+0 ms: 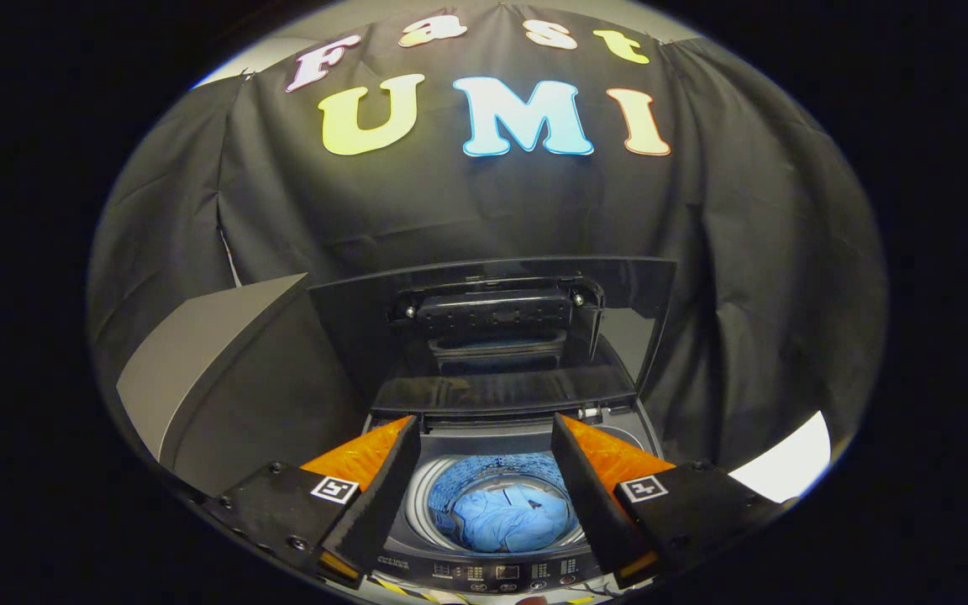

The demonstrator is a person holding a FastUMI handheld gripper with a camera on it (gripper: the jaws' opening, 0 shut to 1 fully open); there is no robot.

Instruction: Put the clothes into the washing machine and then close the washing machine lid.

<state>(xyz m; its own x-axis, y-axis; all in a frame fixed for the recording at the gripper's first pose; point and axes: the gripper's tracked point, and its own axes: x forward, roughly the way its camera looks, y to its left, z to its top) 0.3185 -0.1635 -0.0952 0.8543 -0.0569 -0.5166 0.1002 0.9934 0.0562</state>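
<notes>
— What are your fingers doing right now?

— My gripper is spread wide with nothing between the jaws. The two black fingers with their orange sides stand well apart, one on each side of the washer's opening, and neither touches anything that I can see.

— What is closest to you, below the fingers?

— The control panel of the washing machine, a dark strip with small buttons and markings too small for me to make out. It runs along the front edge, just under the gap between my fingers.

— And the clothes?

— They are already in the machine. Looking down between my fingers I see the round drum, and a light blue garment lies crumpled at its bottom. A small dark patch sits on the cloth near its top; I cannot tell what it is.

— Is the lid down?

— No, the lid is up. It is a dark, glossy, folding lid, raised behind the drum and just beyond my fingertips. Its lower panel lies nearly flat along the back of the opening, and its upper panel stands upright, with a black handle fitting on the inside face.

— Anything beside the machine?

— A grey slanted panel stands to the left, near the raised lid. Behind everything hangs the black cloth wall, creased in long folds.
</notes>
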